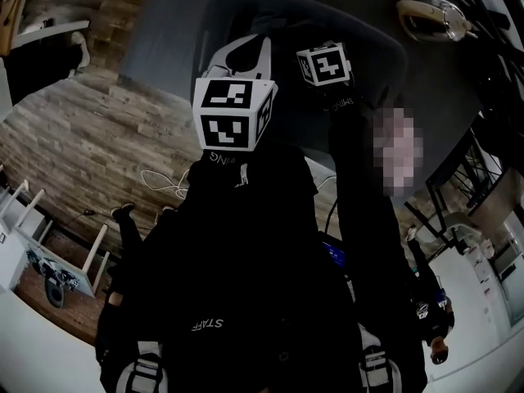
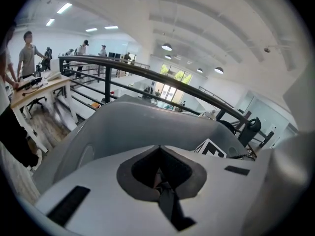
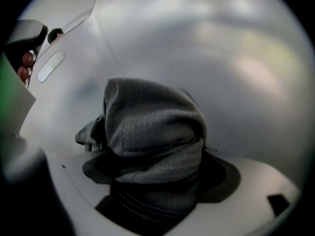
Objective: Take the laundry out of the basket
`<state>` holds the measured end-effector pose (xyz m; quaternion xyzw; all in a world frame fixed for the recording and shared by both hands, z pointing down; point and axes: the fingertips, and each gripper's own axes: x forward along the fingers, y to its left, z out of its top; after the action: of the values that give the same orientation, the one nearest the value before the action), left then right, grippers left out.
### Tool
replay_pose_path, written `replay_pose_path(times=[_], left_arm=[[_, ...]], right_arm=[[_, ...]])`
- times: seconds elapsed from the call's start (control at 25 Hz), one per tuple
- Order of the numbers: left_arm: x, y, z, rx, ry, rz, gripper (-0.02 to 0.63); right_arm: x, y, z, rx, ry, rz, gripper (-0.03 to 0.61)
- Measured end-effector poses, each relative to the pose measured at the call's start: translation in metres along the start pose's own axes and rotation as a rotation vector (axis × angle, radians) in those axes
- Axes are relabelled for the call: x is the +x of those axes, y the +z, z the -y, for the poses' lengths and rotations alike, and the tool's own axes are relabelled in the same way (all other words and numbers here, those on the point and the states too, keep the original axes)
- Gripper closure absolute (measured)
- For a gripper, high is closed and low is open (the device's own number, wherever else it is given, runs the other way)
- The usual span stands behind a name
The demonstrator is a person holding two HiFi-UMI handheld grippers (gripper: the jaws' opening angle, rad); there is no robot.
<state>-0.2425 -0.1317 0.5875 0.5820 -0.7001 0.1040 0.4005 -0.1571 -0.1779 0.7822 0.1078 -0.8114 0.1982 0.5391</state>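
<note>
The grey laundry basket (image 1: 164, 47) fills the upper middle of the head view. Its smooth inner wall (image 3: 221, 58) surrounds the right gripper view, with a handle slot (image 3: 50, 65) at the left. A bunched grey garment (image 3: 152, 122) lies inside it. My right gripper (image 3: 155, 186) points steeply down into the basket with its jaws wide and the garment filling the gap between them. I see no pads pinching it. In the head view only its marker cube (image 1: 323, 64) shows. My left gripper (image 1: 243, 51) hangs at the basket's near side, its jaws shut together (image 2: 160, 178), facing the basket wall (image 2: 147, 127).
Wooden floor (image 1: 74, 146) with a white cable (image 1: 164, 182) lies left of the basket. A white frame (image 1: 49, 252) stands at the lower left. A black railing (image 2: 123, 65) runs behind the basket, and people stand at a desk (image 2: 34, 85) on the left.
</note>
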Motion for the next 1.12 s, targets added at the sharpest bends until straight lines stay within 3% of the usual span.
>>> replay_pose_path(times=[0.16, 0.32, 0.52, 0.8, 1.12], left_arm=[[-0.014, 0.003, -0.002, -0.015, 0.016, 0.021, 0.614], [-0.032, 0.009, -0.004, -0.011, 0.034, 0.048, 0.614], [-0.062, 0.023, -0.005, -0.005, 0.052, 0.104, 0.614], [-0.106, 0.044, 0.004, 0.011, 0.056, 0.188, 0.614], [-0.162, 0.069, 0.038, 0.062, 0.023, 0.301, 0.614]], right_arm=[[-0.006, -0.002, -0.005, 0.011, -0.002, -0.005, 0.232], [-0.017, -0.002, -0.011, -0.015, 0.002, -0.016, 0.326], [-0.058, 0.019, -0.031, -0.062, 0.000, 0.097, 0.344], [-0.167, 0.071, -0.052, -0.080, -0.053, 0.391, 0.345], [-0.309, 0.088, -0.064, 0.012, -0.157, 0.729, 0.345]])
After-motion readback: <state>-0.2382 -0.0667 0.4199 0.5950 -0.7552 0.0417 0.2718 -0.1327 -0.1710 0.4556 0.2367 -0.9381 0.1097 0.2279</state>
